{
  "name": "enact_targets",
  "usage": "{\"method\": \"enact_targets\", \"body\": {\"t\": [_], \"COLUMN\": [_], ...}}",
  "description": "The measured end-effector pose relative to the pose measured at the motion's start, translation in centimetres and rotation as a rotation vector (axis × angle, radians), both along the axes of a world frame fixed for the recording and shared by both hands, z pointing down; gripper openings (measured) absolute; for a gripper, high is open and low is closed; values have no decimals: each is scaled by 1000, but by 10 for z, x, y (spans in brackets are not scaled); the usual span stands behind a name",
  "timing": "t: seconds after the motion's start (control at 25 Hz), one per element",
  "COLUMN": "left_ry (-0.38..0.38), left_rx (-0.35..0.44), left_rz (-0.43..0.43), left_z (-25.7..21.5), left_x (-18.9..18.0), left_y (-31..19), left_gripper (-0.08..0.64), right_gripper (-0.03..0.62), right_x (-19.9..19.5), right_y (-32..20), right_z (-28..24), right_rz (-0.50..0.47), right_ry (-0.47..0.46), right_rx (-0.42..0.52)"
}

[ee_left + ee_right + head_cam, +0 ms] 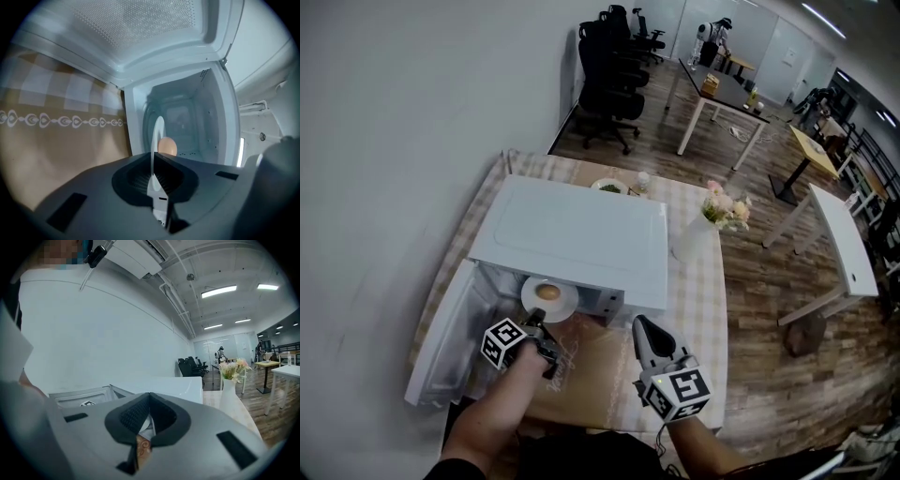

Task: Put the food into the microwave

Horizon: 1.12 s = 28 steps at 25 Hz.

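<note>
A white microwave (572,234) stands on the table with its door (441,337) swung open to the left. My left gripper (534,326) is shut on the near rim of a white plate (551,300) carrying a round brown piece of food (547,292), held at the mouth of the oven. In the left gripper view the plate (158,133) shows edge-on between the jaws, with the food (167,145) beside it and the empty cavity (187,122) straight ahead. My right gripper (643,328) hangs shut and empty in front of the microwave's right side (159,385).
A white vase of pink flowers (701,232) stands right of the microwave, near the table's right edge. Behind the microwave sit a small bowl of greens (609,187) and a little bottle (643,178). A checked cloth (56,131) covers the table.
</note>
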<state>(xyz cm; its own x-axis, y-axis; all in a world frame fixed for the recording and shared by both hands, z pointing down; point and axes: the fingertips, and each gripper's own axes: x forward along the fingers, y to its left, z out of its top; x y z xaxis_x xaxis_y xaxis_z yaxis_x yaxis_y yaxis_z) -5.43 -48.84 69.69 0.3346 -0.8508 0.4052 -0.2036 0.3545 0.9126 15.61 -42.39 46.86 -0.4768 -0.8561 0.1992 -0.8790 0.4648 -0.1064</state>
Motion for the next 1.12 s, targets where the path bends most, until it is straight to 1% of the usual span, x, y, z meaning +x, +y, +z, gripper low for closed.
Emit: {"method": "enact_targets", "body": {"t": [0.12, 0.36, 0.48, 0.88, 1.0, 1.12], "left_ry": [41, 18, 13, 35, 35, 52], "left_rx": [3, -25, -33, -34, -32, -20], "left_rz": [-10, -20, -30, -56, -53, -42], "left_z": [2, 15, 21, 27, 29, 29], "left_x": [5, 2, -2, -7, -6, -5], "left_y": [-4, -10, -13, -28, -32, -37], "left_gripper": [16, 16, 15, 17, 17, 17], "right_gripper": [7, 8, 8, 8, 8, 8], "right_x": [5, 8, 8, 5, 4, 3], "right_y": [-1, -1, -1, -2, 0, 2], "right_z": [2, 6, 11, 16, 21, 23], "right_rz": [2, 2, 3, 3, 4, 3], "right_ry": [-5, 7, 11, 24, 26, 29], "right_rx": [-4, -8, -26, -41, -51, -50]}}
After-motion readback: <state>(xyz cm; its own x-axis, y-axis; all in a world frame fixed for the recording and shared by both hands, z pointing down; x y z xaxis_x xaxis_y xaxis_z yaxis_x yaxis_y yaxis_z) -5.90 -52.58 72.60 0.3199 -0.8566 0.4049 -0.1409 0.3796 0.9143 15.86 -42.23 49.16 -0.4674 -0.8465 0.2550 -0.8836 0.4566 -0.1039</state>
